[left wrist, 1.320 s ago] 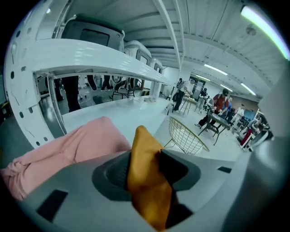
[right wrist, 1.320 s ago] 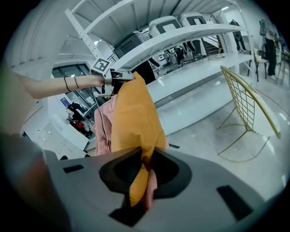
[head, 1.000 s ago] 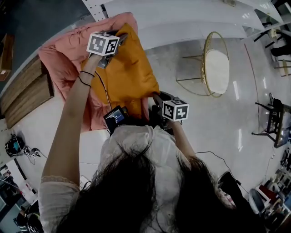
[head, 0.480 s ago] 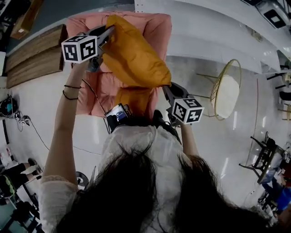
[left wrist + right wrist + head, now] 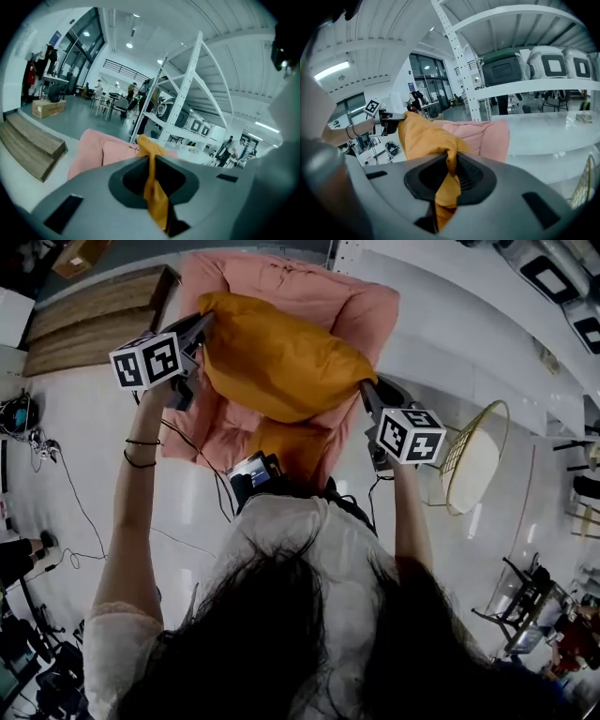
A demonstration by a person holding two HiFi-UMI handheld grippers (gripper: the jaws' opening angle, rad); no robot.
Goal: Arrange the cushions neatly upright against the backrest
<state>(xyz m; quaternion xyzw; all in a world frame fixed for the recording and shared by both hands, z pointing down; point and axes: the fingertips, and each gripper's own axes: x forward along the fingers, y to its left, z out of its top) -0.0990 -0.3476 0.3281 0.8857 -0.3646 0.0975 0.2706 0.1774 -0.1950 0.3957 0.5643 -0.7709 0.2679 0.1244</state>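
Observation:
An orange cushion [image 5: 281, 367] hangs stretched crosswise above a pink armchair [image 5: 300, 282]. My left gripper [image 5: 202, 326] holds its left corner; the jaws are closing tight, with orange fabric [image 5: 154, 197] pinched between them. At the other end my right gripper [image 5: 366, 390] is shut on the right corner, and fabric [image 5: 440, 187] bunches out of its jaws. A second orange cushion [image 5: 281, 446] lies on the seat below. The right gripper view shows the cushion [image 5: 424, 136] reaching across to the left gripper [image 5: 391, 119], with the pink backrest [image 5: 483, 133] behind.
A gold wire chair with a white seat [image 5: 473, 460] stands right of the armchair. Wooden steps [image 5: 94, 320] lie to the left, white shelving [image 5: 450, 296] behind. Cables [image 5: 56, 465] trail over the floor at left. Several people and tables stand far off [image 5: 112, 101].
The cushion rose off the seat and turned crosswise between both grippers. My left gripper swung out to the left and my right one lifted to the right.

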